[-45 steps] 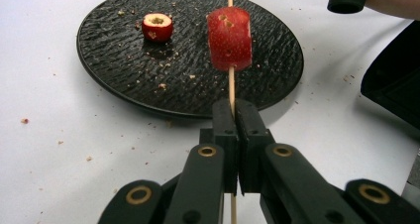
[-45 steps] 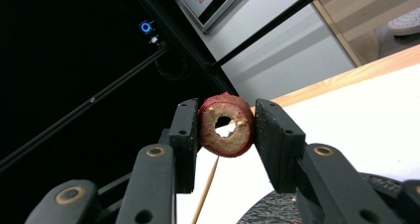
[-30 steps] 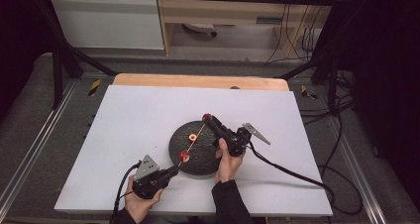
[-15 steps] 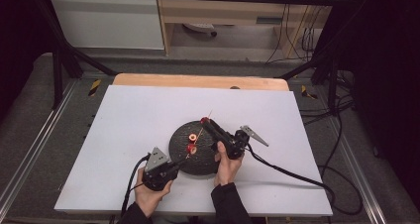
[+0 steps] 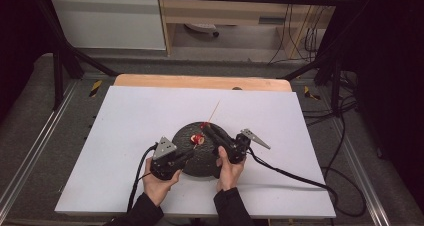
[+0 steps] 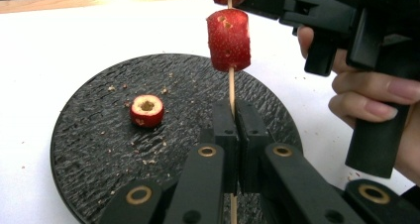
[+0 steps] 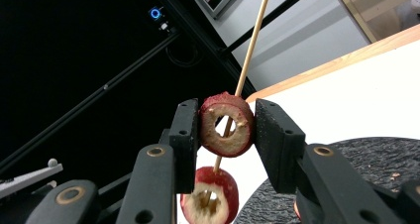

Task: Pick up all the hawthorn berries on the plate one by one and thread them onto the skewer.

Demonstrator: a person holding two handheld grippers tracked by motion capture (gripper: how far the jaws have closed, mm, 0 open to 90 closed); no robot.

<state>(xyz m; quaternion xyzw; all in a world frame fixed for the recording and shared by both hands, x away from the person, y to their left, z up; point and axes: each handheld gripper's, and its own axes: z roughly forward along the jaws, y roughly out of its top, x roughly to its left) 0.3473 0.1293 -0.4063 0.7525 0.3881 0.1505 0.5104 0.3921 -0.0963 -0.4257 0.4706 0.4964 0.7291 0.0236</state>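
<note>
Skewer [image 7: 250,40] tip beyond the frame's top edge

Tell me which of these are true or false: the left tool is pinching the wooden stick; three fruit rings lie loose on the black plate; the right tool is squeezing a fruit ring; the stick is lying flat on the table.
1. The left tool pinches the wooden stick. True.
2. Three fruit rings lie loose on the black plate. False: one loose ring lies there.
3. The right tool squeezes a fruit ring threaded on the stick. True.
4. The stick lies flat on the white table. False: both tools hold it up above the plate.
</note>
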